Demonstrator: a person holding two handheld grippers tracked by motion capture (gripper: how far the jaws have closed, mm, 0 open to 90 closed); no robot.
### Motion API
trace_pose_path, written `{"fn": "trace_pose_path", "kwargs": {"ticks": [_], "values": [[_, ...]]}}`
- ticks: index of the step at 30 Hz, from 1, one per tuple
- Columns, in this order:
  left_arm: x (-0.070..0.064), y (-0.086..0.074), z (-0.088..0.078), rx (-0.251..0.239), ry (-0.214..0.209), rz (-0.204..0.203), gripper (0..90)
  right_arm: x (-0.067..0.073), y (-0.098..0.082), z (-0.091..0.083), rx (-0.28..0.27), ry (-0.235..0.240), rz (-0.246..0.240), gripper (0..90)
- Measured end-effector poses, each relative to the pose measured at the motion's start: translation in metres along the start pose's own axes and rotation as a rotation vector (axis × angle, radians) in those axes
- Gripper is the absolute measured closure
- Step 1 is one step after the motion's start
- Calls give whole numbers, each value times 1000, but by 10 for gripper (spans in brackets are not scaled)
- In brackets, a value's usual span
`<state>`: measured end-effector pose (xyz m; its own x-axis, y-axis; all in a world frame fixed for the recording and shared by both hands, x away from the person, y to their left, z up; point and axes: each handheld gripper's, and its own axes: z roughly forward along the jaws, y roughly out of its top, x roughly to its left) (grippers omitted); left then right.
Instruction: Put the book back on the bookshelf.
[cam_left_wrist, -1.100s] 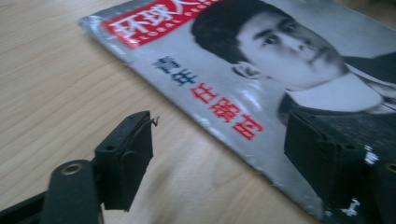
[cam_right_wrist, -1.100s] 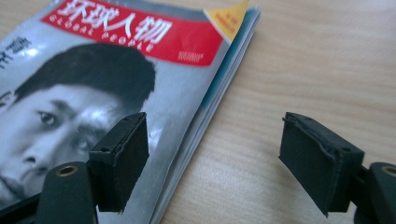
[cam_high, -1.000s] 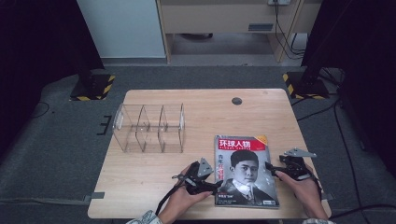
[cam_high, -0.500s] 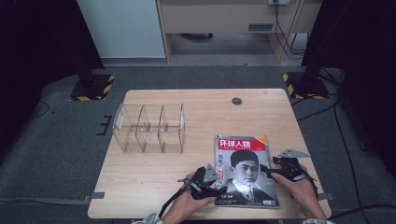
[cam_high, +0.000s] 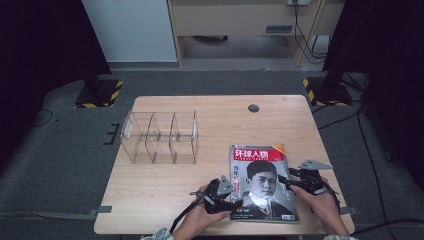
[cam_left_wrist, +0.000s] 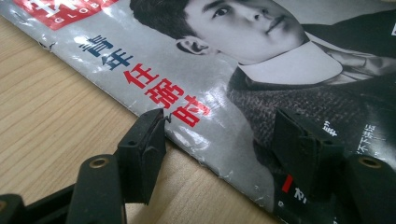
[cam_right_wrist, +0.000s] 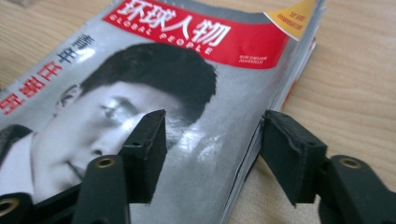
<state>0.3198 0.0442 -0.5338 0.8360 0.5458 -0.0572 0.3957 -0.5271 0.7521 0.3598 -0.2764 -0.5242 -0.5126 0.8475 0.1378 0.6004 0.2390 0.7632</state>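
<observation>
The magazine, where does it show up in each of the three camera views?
High view: magazine lies flat at the table's near right, between both grippers.
Left gripper view: fills the upper right, its edge running diagonally.
Right gripper view: fills the centre and left, page edges at right.
Shared landmark: the red title banner.

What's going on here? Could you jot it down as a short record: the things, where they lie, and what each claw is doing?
table: light wooden top
magazine: lies flat, cover up, near right part of the table
clear rack: empty divided holder, left of the magazine, apart from it
left claw: at the magazine's left edge, jaws astride the edge, just been closing, not yet pressing
right claw: at the magazine's right edge, jaws astride the page edge, just been closing, not yet pressing
likely next: both claws pinch the edges, perhaps to lift the magazine
</observation>
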Motion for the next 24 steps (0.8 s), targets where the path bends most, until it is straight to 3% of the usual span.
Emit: {"fn": "trace_pose_path", "kwargs": {"ticks": [6,12,14,19,24], "values": [[0,0,0,1,0,1,342,7,6,-10,-53,27,-9,496],[0,0,0,2,-2,2,342,10,9,-12,-68,37,-4,537],[0,0,0,2,-2,2,342,12,11,-15,-93,61,0,559],[1,1,1,-1,-2,2,345,20,14,-16,-121,92,-40,565],[1,1,1,-1,-2,2,345,30,15,-13,-93,74,-71,531]]}}
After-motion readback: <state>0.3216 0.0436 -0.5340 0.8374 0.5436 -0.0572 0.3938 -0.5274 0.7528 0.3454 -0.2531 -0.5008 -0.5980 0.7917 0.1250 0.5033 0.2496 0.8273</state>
